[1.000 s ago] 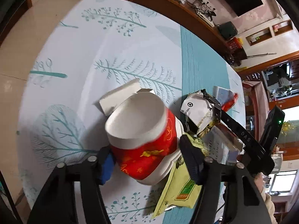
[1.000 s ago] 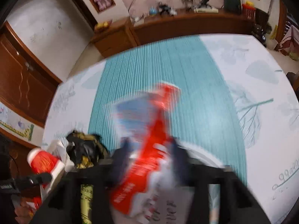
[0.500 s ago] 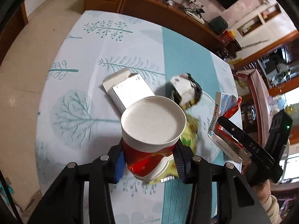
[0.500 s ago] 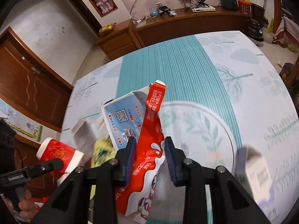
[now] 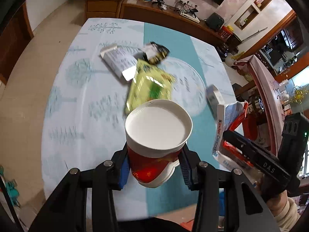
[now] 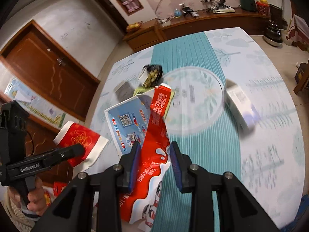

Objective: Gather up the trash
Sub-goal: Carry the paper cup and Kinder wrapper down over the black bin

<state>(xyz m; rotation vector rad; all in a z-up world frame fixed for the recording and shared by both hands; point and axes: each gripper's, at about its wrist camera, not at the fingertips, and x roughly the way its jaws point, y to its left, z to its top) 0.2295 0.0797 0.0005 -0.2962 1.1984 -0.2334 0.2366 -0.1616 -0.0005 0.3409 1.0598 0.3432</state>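
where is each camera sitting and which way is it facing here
Left wrist: rides the left claw, looking steeply down at the table; its fingers clamp a red paper cup; the right claw and hand show at right.
Right wrist: rides the right claw, looking down the table toward the sideboard; it grips a torn red-and-blue wrapper; the left claw shows at left.
Shared: cup, wrapper, green packet, black wrapper.

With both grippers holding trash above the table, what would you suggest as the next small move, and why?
Probably carry both loads off to a bin, which I cannot see: the left gripper grips the cup, the right gripper the wrapper, both lifted off the table.
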